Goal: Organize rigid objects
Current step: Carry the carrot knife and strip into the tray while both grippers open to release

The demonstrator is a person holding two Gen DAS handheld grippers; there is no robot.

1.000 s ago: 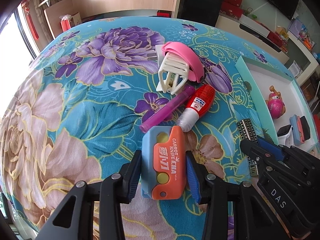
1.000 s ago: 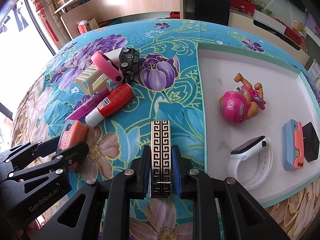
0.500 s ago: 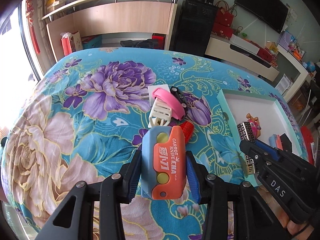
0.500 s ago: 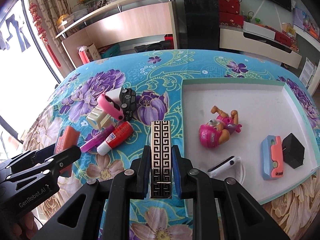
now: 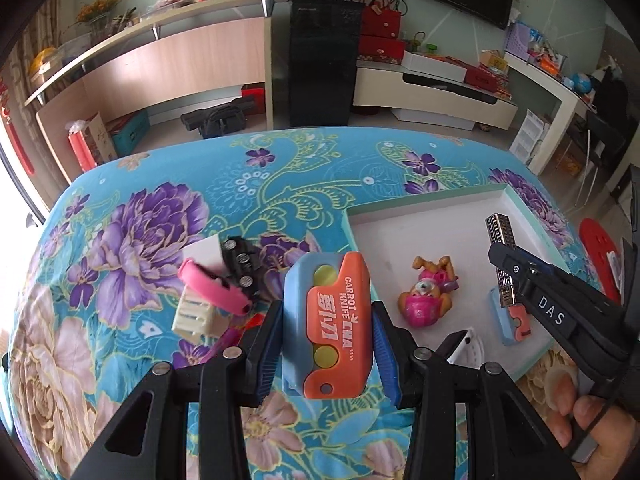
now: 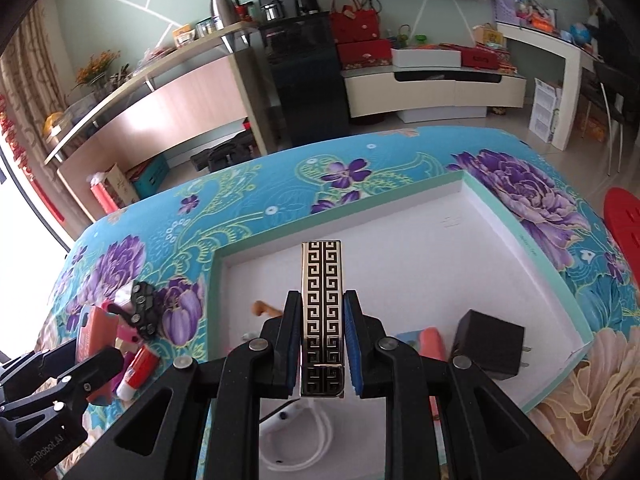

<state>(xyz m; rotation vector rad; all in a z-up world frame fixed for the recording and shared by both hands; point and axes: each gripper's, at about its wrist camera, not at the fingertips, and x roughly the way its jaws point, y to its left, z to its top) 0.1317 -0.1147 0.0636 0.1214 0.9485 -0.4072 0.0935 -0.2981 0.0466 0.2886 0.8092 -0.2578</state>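
My left gripper (image 5: 327,336) is shut on an orange and blue carrot knife (image 5: 326,320), held in the air just left of the white tray (image 5: 460,216). My right gripper (image 6: 322,340) is shut on a slim black and silver patterned lighter (image 6: 322,312), held upright over the inside of the tray (image 6: 400,256). In the left wrist view the lighter (image 5: 502,256) and the right gripper (image 5: 520,276) hang above the tray's right half. In the right wrist view the left gripper (image 6: 80,364) with the knife (image 6: 94,328) shows at the lower left.
In the tray lie a pink toy pup (image 5: 426,292), a second orange and blue knife (image 5: 512,318), a white watch band (image 6: 296,440) and a black charger (image 6: 490,344). On the flowered cloth sit a pink band (image 5: 212,286), a cream clip (image 5: 196,316), a toy car (image 5: 240,260) and a red tube (image 6: 138,372).
Both grippers have risen off the cloth with their objects and moved right toward the tray. The lighter now hangs over the tray's inside. The views tilted up, showing the room.
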